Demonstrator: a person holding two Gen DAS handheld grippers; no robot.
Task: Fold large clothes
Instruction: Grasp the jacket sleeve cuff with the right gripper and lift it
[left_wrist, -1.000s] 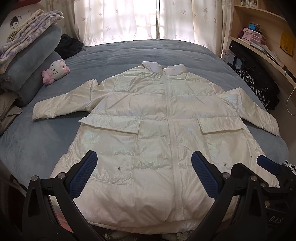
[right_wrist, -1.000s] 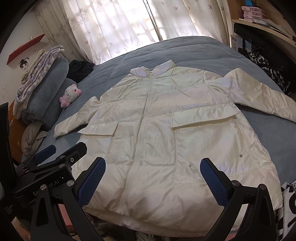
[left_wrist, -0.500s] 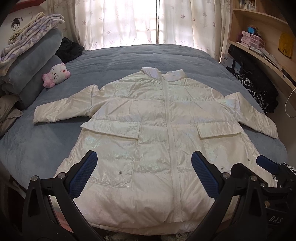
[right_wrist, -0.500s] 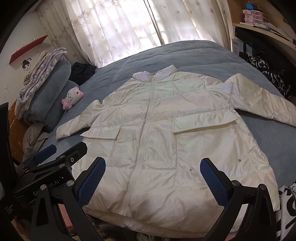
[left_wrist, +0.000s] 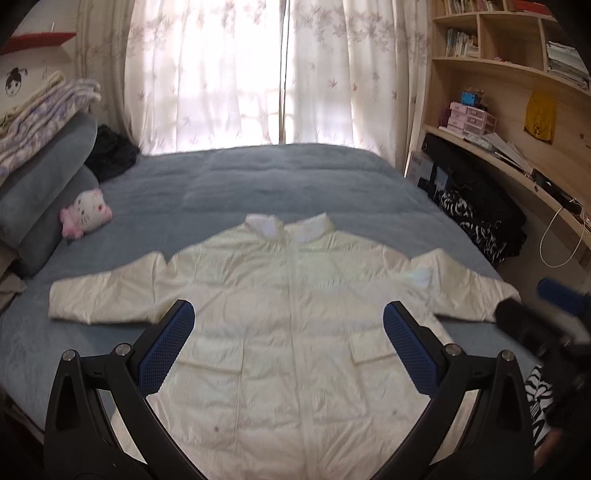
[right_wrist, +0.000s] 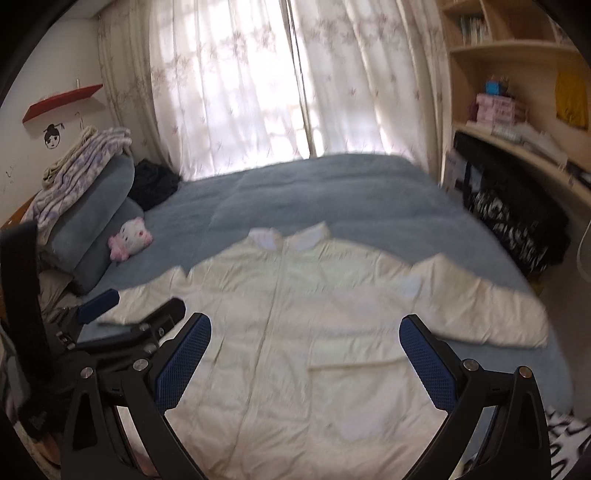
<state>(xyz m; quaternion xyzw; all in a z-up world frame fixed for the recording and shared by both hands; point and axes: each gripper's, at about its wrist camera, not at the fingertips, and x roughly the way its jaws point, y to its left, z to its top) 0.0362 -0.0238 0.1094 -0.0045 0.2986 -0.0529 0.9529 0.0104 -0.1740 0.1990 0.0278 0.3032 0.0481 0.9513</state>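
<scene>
A large white puffer jacket (left_wrist: 295, 332) lies flat, front up and zipped, on a blue-grey bed (left_wrist: 277, 184), sleeves spread to both sides. It also shows in the right wrist view (right_wrist: 295, 350). My left gripper (left_wrist: 288, 325) is open and empty, held above the jacket's lower half. My right gripper (right_wrist: 304, 339) is open and empty, also above the lower half. The left gripper shows at the left of the right wrist view (right_wrist: 122, 325); the right gripper shows at the right edge of the left wrist view (left_wrist: 546, 317).
A pink and white plush toy (left_wrist: 86, 218) lies by grey pillows (left_wrist: 40, 192) with folded blankets at the left. Dark clothes (left_wrist: 110, 151) sit at the bed's far left corner. Wooden shelves (left_wrist: 517, 110) and black patterned bags (left_wrist: 480, 221) stand to the right. Curtains hang behind.
Both cameras have tilted up and pulled back: the jacket now sits lower in both views, with more of the curtains and shelves visible. Both grippers stay open.
</scene>
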